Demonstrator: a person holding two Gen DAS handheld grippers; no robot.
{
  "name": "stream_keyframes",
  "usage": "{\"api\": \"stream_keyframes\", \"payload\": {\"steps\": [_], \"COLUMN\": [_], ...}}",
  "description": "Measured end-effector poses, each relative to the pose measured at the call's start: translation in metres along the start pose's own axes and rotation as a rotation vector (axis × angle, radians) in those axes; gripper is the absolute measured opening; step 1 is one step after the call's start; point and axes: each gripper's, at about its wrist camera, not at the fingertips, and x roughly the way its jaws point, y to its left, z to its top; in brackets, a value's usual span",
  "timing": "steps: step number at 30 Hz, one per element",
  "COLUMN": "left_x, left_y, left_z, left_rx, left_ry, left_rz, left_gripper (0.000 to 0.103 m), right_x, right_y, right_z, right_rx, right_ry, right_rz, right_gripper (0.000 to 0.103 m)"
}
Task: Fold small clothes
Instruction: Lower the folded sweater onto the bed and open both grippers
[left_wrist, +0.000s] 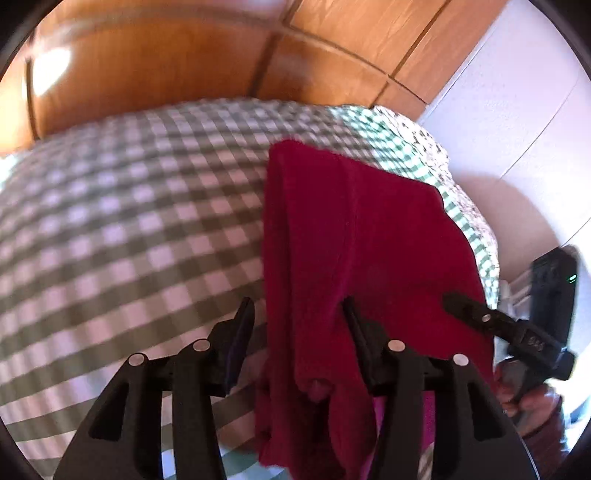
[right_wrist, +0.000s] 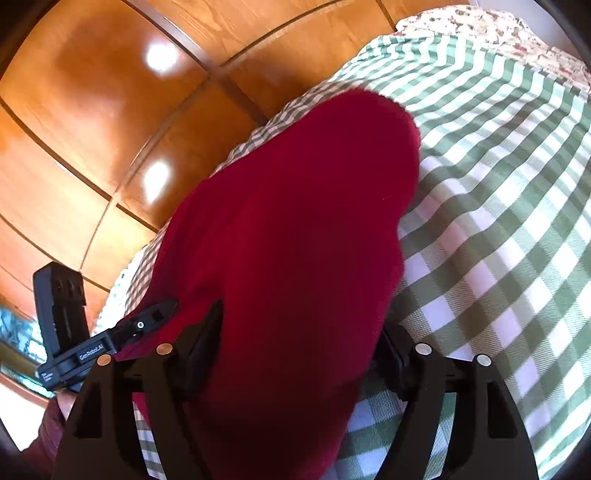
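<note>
A dark red garment (left_wrist: 369, 240) lies bunched on the green and white checked bed cover (left_wrist: 129, 221). My left gripper (left_wrist: 295, 314) is open. A fold of the red cloth hangs between its fingers, against the right one, and the left finger (left_wrist: 242, 325) stands apart from it. In the right wrist view the red garment (right_wrist: 295, 221) fills the space between the wide-set fingers of my right gripper (right_wrist: 303, 328) and hides the right fingertip. That gripper is open. The two grippers are close together at the same edge of the garment.
Glossy wooden wardrobe doors (right_wrist: 92, 110) stand just beyond the bed. A white wall or door (left_wrist: 517, 110) is at the right in the left wrist view. Floral bedding (right_wrist: 498, 26) shows at the far end. The bed edge (right_wrist: 122, 280) runs close to the garment.
</note>
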Motion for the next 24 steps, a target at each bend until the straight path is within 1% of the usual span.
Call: {"api": "stream_keyframes", "payload": {"steps": [1,3,4,5,6,8,9,10,11,13,15,18,20,24], "left_x": [-0.008,-0.027,-0.035,-0.042,-0.045,-0.043,-0.038,-0.031,-0.021,-0.013,-0.021,-0.037,-0.049,-0.073], "left_y": [0.000,-0.002,-0.003,-0.002,-0.003,-0.007,-0.008,-0.008,-0.005,0.000,-0.004,-0.010,-0.011,-0.015], "left_z": [0.000,-0.002,-0.005,-0.010,-0.010,-0.014,-0.018,-0.022,-0.025,-0.025,-0.025,-0.031,-0.035,-0.042], "left_rx": [0.012,0.019,0.019,0.020,0.029,0.058,0.080,0.089,0.083,0.044,0.037,0.052,0.041,0.023], "left_ry": [-0.019,-0.081,-0.103,-0.118,-0.137,-0.132,-0.110,-0.087,-0.058,-0.057,-0.077,-0.115,-0.142,-0.203], "left_rz": [0.015,0.041,0.045,0.050,0.059,0.078,0.115,0.135,0.143,0.141,0.140,0.154,0.166,0.185], "left_gripper": [0.050,0.050,0.049,0.048,0.047,0.048,0.048,0.048,0.048,0.049,0.049,0.049,0.057,0.066], "right_x": [-0.009,-0.033,-0.033,-0.042,-0.050,-0.058,-0.060,-0.058,-0.051,-0.030,-0.017,-0.026,-0.032,-0.047], "right_y": [0.005,0.015,0.010,0.014,0.023,0.037,0.041,0.047,0.053,0.049,0.041,0.038,0.040,0.051], "right_z": [0.000,-0.001,0.009,0.008,0.006,0.001,-0.003,-0.009,-0.016,-0.031,-0.038,-0.037,-0.035,-0.042], "right_rx": [-0.027,-0.075,-0.089,-0.112,-0.141,-0.197,-0.213,-0.232,-0.254,-0.272,-0.251,-0.223,-0.212,-0.189], "right_ry": [-0.023,-0.086,-0.106,-0.129,-0.149,-0.165,-0.164,-0.155,-0.128,-0.059,-0.036,-0.054,-0.066,-0.118], "right_rz": [-0.038,-0.110,-0.125,-0.133,-0.142,-0.159,-0.162,-0.172,-0.196,-0.263,-0.300,-0.286,-0.285,-0.295], "right_gripper": [0.079,0.079,0.078,0.076,0.071,0.066,0.063,0.061,0.060,0.060,0.061,0.061,0.061,0.061]}}
